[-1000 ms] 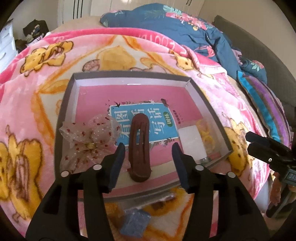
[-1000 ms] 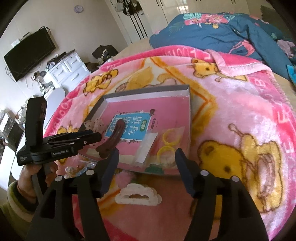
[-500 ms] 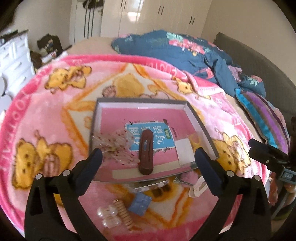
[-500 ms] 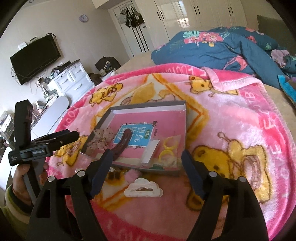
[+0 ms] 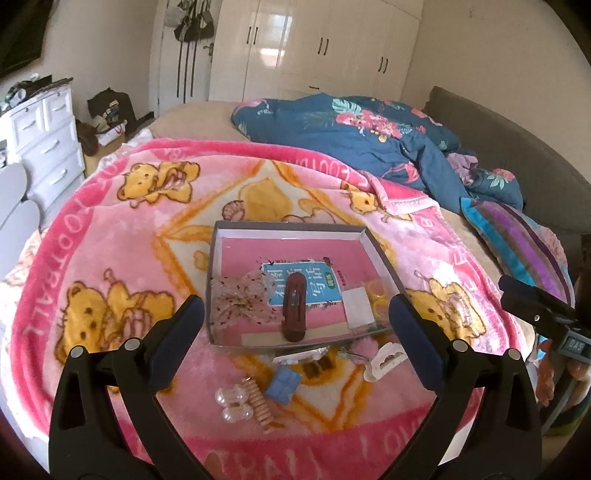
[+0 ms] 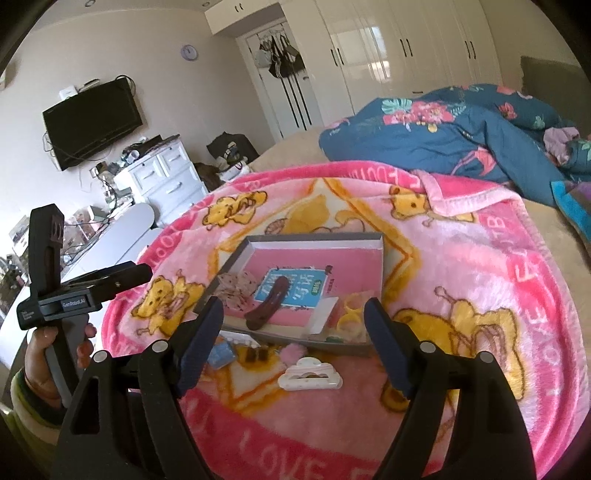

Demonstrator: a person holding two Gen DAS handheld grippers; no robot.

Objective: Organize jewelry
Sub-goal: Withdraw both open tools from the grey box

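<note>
A bedroom in daylight, with plain cream walls [image 6: 155, 29]. Along the far wall runs a glossy white wardrobe [image 5: 332, 44] with dark handles, its doors catching bright reflections. Beside it stands a white door [image 6: 280, 88] with bags hung at its top. A black television [image 6: 92, 122] is mounted on the left wall, cables trailing below, above a white chest of drawers [image 6: 166, 177] cluttered on top. A small round clock [image 6: 189, 52] hangs high on the wall. The bed has a dark grey padded headboard [image 5: 517, 147], a rumpled teal floral duvet [image 5: 369, 140] and a striped pillow [image 5: 517, 240].
</note>
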